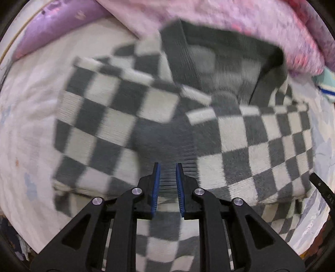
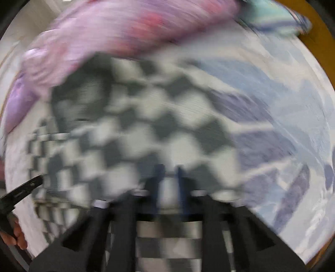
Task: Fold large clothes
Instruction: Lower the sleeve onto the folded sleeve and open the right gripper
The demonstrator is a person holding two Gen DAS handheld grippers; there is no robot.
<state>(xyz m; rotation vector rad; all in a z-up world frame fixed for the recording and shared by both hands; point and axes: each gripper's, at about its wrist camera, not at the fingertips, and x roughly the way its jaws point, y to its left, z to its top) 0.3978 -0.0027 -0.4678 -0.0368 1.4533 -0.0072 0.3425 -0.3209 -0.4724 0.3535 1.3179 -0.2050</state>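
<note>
A grey-and-white checkered knit sweater [image 1: 117, 117] lies spread on the bed, its dark ribbed collar toward the pink blanket. My left gripper [image 1: 168, 167] points straight down at it. Its blue pads are close together, with a strip of the grey ribbed knit pinched between them. In the heavily blurred right wrist view the same sweater [image 2: 146, 125] fills the middle. My right gripper [image 2: 169, 170] is over the sweater's right part, its pads close together with pale checkered cloth between them.
A pink fluffy blanket [image 1: 240, 18] is heaped along the far side, with a purple pillow [image 1: 52, 27] at far left. The sheet [image 2: 272, 136] is white with a blue print. A person's hand [image 2: 18, 236] holding the other black tool shows at lower left.
</note>
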